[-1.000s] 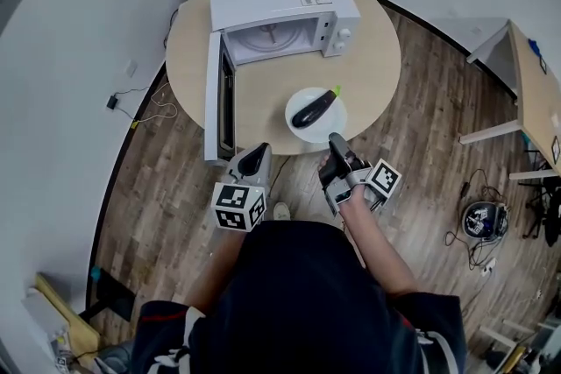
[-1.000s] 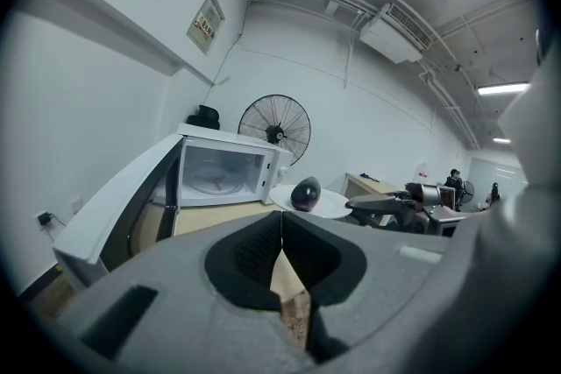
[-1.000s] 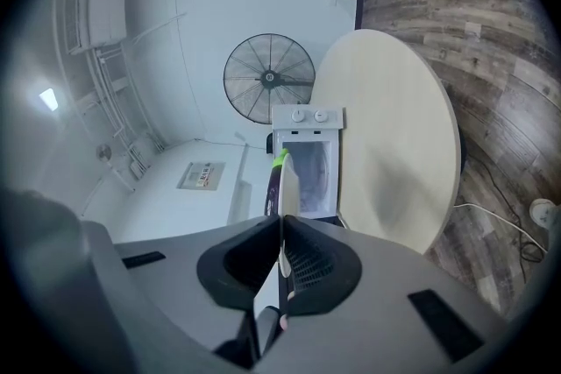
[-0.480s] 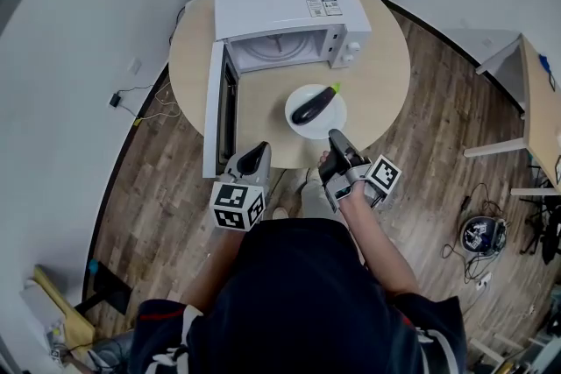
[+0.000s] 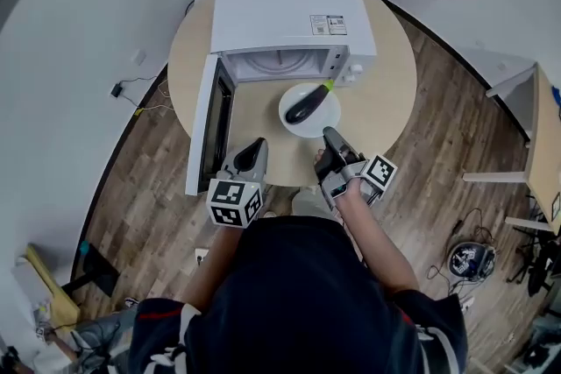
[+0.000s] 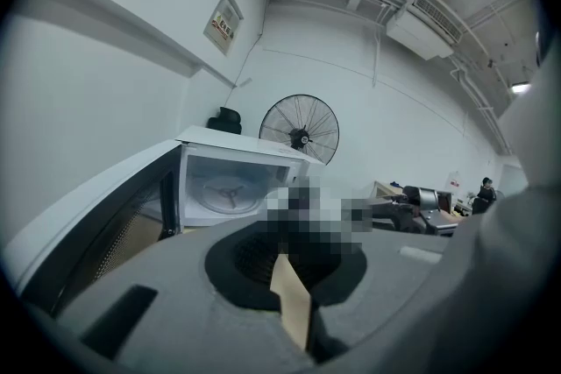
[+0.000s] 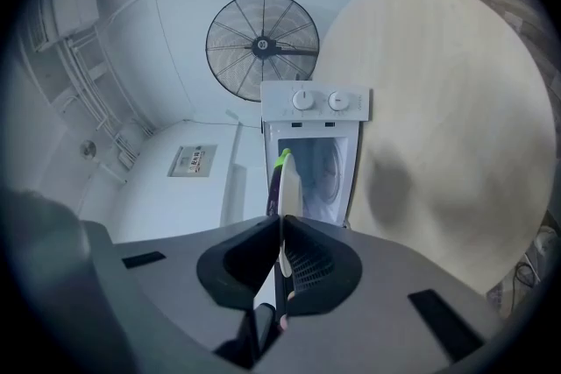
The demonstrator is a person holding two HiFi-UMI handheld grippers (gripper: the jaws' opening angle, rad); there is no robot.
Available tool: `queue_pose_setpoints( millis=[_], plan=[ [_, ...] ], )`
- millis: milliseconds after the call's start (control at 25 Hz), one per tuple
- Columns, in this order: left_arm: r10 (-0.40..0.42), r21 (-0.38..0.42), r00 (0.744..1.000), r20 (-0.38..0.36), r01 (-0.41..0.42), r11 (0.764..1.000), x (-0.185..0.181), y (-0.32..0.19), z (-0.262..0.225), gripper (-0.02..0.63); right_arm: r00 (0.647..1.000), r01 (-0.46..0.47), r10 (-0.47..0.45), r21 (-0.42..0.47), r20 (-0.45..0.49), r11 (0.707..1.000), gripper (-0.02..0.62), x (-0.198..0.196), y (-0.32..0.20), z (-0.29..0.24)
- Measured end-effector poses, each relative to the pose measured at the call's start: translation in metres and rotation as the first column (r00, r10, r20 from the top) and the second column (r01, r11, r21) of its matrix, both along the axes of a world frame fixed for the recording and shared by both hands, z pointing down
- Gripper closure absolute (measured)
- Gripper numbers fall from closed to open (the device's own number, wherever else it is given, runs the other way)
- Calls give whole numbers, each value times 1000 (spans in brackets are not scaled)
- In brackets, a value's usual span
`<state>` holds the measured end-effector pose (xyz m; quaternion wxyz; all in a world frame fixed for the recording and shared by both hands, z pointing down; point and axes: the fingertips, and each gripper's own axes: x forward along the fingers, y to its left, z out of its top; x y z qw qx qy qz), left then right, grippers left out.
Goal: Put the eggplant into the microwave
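The right gripper (image 5: 330, 136) is turned on its side and clenched on the near rim of the plate (image 5: 317, 122). The eggplant (image 5: 304, 106) lies slantwise on that plate, green stem toward the microwave (image 5: 285, 13), just in front of its open mouth. In the right gripper view the plate looks to be held up off the bench (image 5: 377, 114), though I would not swear to it. The left gripper (image 5: 252, 150) hangs near the bench's front edge, jaws together on nothing. As I read it, the step is carrying plate and eggplant in together, so the thing to mind is level. A single pinch on one rim, with the load out beyond it, will want to droop, and the eggplant is round enough to roll off the far side. Better to go in slow and flat, and set down on the turntable (image 6: 230, 193) before letting go. The door (image 5: 206, 131) stands swung wide to the left, well out of the path. The tighter edges are the cavity's lower lip and its right wall by the knobs (image 7: 320, 101). There is open bench to the right for the arm.
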<state>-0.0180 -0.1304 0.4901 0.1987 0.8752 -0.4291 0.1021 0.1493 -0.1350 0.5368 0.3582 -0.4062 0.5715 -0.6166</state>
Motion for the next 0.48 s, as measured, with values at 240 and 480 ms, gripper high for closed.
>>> queue_pose_setpoints(
  millis=[240,480],
  plan=[
    [-70,2,998,4,70,998,13,-18,-1,589,997,73,-73,-6,-3,997,577,10,-25,4],
    [-160,-4,987,7,160,987,14,-25,2,589,987,162,-162,-16,3,987,577,9,-39,11]
  ],
)
